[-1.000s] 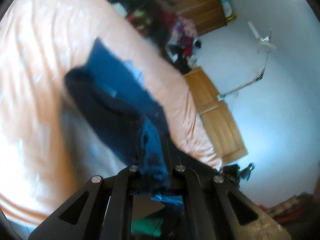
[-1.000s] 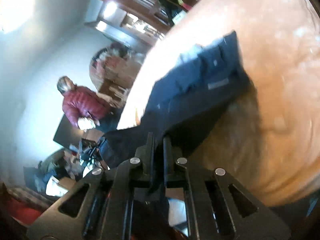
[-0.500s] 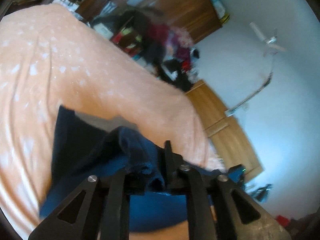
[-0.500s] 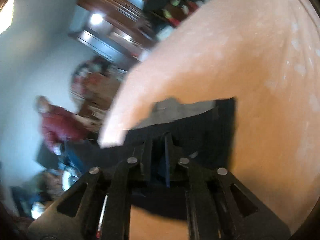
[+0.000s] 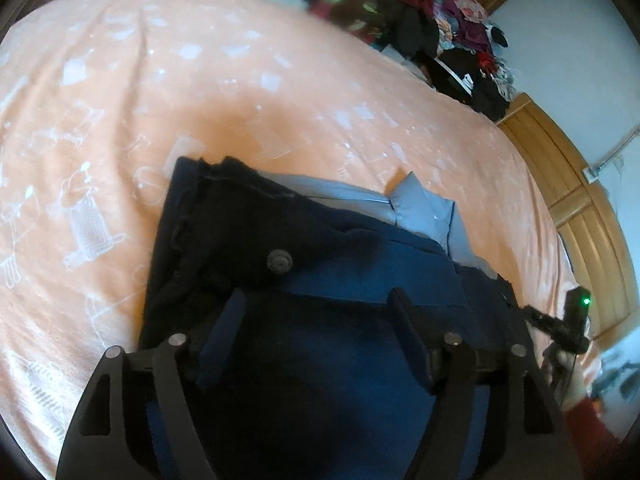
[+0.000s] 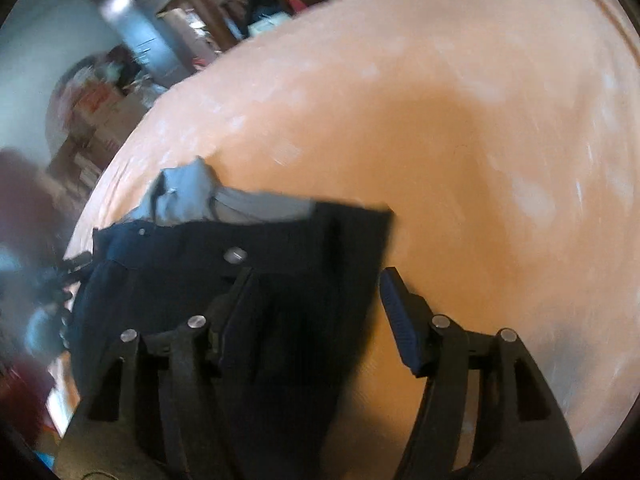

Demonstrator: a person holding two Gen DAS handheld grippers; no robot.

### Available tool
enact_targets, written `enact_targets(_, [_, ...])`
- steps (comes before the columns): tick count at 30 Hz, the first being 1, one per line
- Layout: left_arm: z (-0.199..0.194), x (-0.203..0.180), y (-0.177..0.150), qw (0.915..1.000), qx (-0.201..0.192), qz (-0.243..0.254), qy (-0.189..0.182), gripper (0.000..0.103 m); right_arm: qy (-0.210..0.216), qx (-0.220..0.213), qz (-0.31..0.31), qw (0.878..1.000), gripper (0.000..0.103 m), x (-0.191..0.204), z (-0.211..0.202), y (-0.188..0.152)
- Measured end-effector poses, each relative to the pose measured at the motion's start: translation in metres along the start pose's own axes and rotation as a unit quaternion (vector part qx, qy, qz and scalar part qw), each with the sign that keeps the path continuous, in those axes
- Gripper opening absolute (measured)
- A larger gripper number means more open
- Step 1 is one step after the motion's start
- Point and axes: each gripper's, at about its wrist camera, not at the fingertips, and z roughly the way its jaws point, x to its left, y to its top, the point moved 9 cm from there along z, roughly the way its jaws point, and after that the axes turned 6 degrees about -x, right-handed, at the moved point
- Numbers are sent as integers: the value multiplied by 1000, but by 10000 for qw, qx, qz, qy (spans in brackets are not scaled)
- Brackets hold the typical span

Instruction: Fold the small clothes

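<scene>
A bed (image 5: 280, 92) covered in a peach sheet with pale white prints fills most of both views. On it lies a pair of dark navy shorts (image 5: 340, 280), folded over so that the light grey pocket lining (image 5: 420, 208) shows along the far edge, with a round metal button (image 5: 279, 261) near the waistband. In the right wrist view the same shorts (image 6: 280, 248) sit on the left part of the sheet, their button (image 6: 235, 256) just ahead of the left finger. A heap of mixed clothes (image 5: 452, 36) sits beyond the far side of the bed. The left tongs (image 5: 320, 308) hover directly over the navy cloth, spread wide and holding nothing. The right tongs (image 6: 316, 292) are likewise spread wide, one finger above the shorts' edge, the other above bare sheet.
</scene>
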Motion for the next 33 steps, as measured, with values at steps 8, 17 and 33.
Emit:
enact_targets(8, [-4, 0, -3, 9994, -182, -141, -260, 79, -202, 518, -399, 9977, 44, 6, 44, -5])
enact_targets(17, [-9, -1, 2, 9989, -284, -148, -343, 79, -113, -256, -525, 9982, 6, 14, 14, 31])
enact_targets(33, [-79, -27, -16, 9988, -395, 279, -100, 82, -572, -338, -548, 9963, 43, 12, -21, 7])
